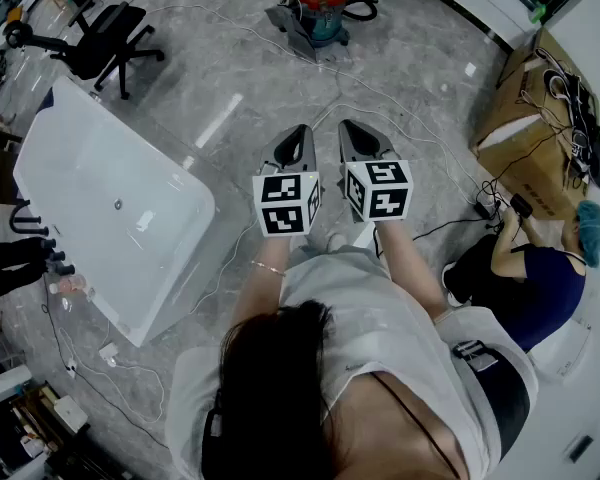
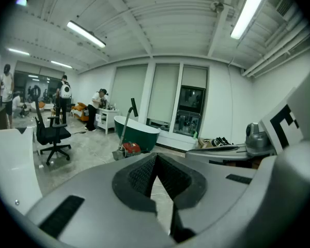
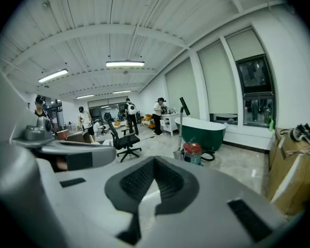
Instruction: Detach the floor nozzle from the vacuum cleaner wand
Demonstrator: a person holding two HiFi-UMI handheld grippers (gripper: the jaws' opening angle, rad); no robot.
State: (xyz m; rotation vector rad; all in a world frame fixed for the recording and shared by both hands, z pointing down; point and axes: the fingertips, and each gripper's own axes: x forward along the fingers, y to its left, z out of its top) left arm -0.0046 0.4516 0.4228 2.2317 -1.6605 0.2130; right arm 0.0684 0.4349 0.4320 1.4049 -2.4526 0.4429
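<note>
While well ahead of right hand-held gripper (image 1: 350,131) — vacuum cleaner (image 1: 316,10).

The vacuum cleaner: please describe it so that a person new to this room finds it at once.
Find the dark green bathtub. On the floor in front of it stands the vacuum cleaner, a red canister with a thin wand standing up beside it. Nothing else there is red.
</note>
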